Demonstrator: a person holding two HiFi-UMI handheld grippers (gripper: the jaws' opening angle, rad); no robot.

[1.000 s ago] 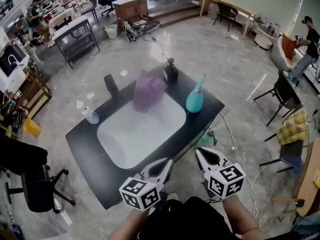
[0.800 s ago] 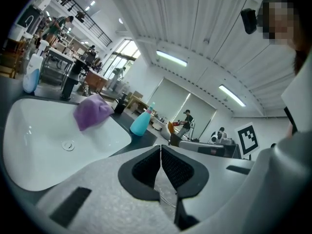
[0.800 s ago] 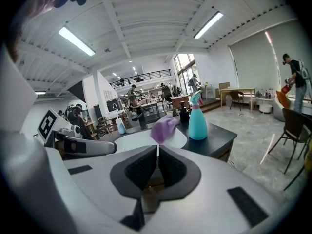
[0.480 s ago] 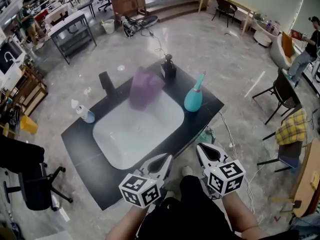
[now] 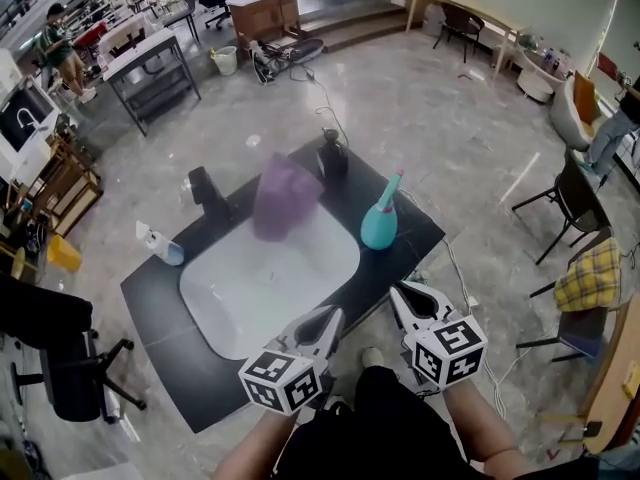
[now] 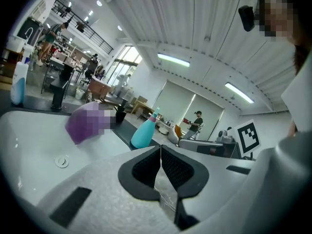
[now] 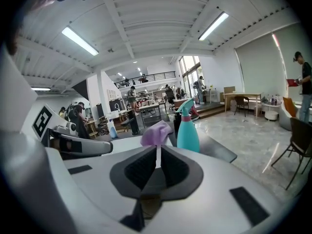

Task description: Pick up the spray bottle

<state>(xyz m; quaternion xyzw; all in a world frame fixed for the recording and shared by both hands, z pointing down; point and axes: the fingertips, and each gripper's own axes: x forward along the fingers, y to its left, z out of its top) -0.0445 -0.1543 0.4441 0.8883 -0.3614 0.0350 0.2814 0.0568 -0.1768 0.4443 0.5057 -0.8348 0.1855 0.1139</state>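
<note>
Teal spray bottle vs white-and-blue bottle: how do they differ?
Colour: the teal spray bottle has a pink collar; the white-and-blue bottle is white above, blue below. Shape: the teal spray bottle is bulbous and tapers; the white-and-blue bottle is slimmer. Place: teal one right of the sink, the other left. Both stand on the black counter.

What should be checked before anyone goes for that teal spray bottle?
1. The spray bottle stands upright on the table: ok.
2. The right tool is open for a grab: not ok, its jaws are together.
3. The left tool carries nothing: ok, shut and empty.
4. The right tool is at the bottle: not ok, it hangs at the table's near edge, well apart.
5. Bare table between them: ok.
6. How full the bottle is: cannot tell.
</note>
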